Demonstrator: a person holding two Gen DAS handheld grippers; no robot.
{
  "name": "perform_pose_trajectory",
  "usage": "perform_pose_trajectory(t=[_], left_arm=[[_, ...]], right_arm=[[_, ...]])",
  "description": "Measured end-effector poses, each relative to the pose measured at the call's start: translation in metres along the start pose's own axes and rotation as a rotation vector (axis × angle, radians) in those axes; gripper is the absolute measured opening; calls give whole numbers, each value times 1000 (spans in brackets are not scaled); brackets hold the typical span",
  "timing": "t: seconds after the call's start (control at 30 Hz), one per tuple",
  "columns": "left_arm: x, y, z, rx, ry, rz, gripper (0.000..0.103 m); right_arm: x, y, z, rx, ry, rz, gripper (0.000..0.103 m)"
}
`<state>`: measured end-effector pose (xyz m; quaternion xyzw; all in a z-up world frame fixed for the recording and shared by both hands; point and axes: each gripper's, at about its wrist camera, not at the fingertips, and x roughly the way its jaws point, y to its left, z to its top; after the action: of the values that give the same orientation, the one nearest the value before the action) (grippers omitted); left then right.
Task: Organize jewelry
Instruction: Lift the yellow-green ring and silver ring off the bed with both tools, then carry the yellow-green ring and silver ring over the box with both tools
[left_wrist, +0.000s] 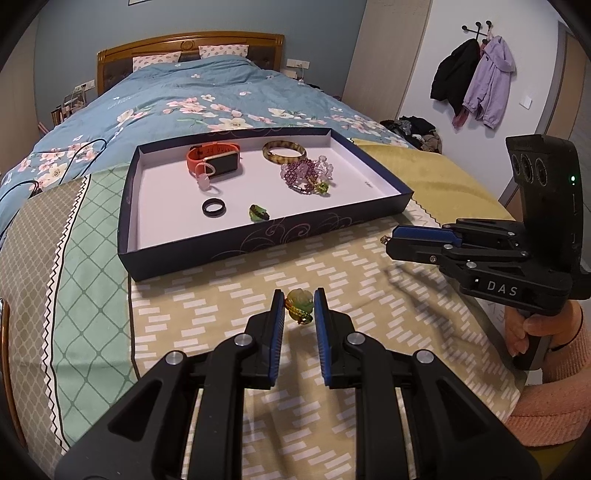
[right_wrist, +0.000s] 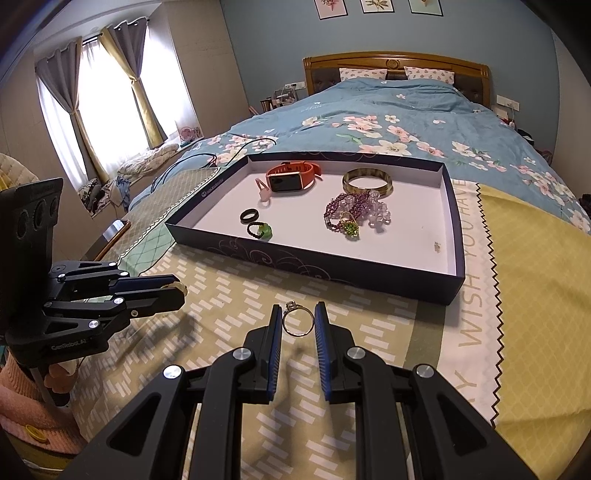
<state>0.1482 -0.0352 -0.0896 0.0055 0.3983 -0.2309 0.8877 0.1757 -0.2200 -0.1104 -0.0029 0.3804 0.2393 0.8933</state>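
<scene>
My left gripper (left_wrist: 299, 305) is shut on a green-yellow stone ring (left_wrist: 300, 305), held above the patterned cloth in front of the tray. My right gripper (right_wrist: 298, 320) is shut on a thin gold ring with a clear stone (right_wrist: 297, 320). The dark blue tray (left_wrist: 229, 242) lies ahead on the bed; it holds an orange watch (left_wrist: 218, 158), an amber bangle (left_wrist: 284, 151), purple beads (left_wrist: 306, 173), a black ring (left_wrist: 213, 206) and a green ring (left_wrist: 258, 213). In the left wrist view the right gripper (left_wrist: 392, 236) shows at the right; in the right wrist view the left gripper (right_wrist: 177, 288) shows at the left.
The bed has a blue floral quilt (left_wrist: 207, 99) behind the tray and a yellow cloth (right_wrist: 535, 295) at the right. Black cables (right_wrist: 221, 155) lie left of the tray. A person's hand in a pink sleeve (left_wrist: 546, 387) grips the right handle.
</scene>
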Motion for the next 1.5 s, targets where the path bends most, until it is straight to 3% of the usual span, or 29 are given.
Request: perform_pose_trajectory(t=[1.5], left_arm=[[-9, -2, 15, -27, -68, -29, 17]], right_arm=[[-9, -2, 11, 14, -49, 8, 16]])
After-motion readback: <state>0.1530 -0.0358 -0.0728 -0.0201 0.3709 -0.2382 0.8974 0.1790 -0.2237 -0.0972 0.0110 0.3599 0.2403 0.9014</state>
